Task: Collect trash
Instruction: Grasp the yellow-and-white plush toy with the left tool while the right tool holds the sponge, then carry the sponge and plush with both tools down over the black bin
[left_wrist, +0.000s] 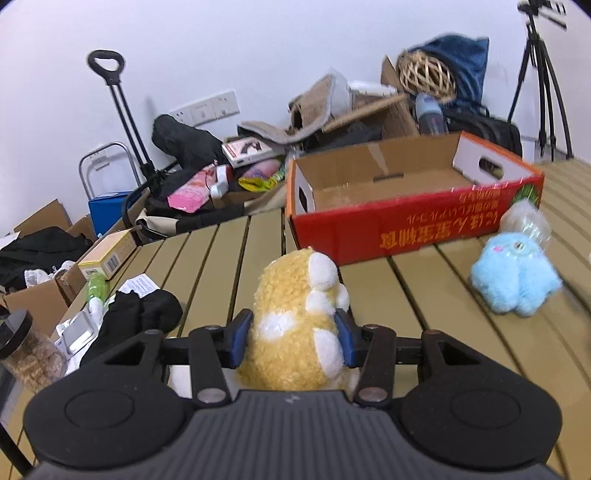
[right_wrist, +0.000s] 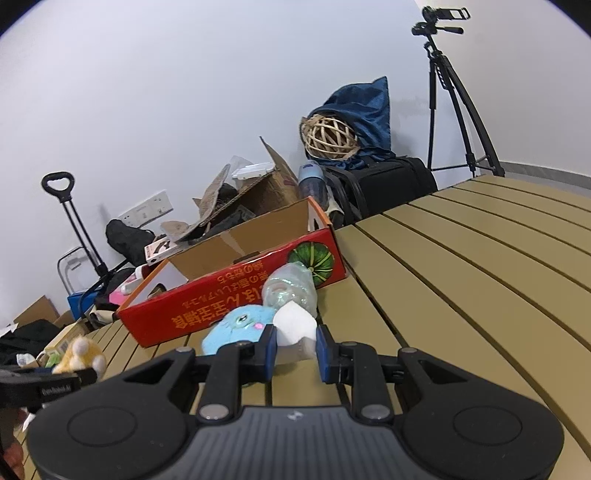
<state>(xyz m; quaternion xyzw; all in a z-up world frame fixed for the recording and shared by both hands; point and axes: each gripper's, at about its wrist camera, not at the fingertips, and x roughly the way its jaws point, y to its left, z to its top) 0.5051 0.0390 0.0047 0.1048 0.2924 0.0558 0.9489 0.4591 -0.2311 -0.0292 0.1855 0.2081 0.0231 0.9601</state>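
Both grippers grip soft items just in front of the red cardboard box (left_wrist: 413, 225).

The fuzzy yellow-and-white plush toy (left_wrist: 299, 328) sits pinched between the left gripper (left_wrist: 291, 341) pads, before the box's long side. Toward its pumpkin-printed end, the right gripper (right_wrist: 294, 349) clamps a crumpled white paper wad (right_wrist: 295, 326), beside a fluffy blue plush (right_wrist: 236, 328) and a crushed clear plastic bottle (right_wrist: 291, 288), all on the tan slatted table (right_wrist: 461, 295).

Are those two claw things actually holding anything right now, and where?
Left gripper squeezes the yellow plush toy around its middle. Right gripper straddles white paper; grip uncertain.
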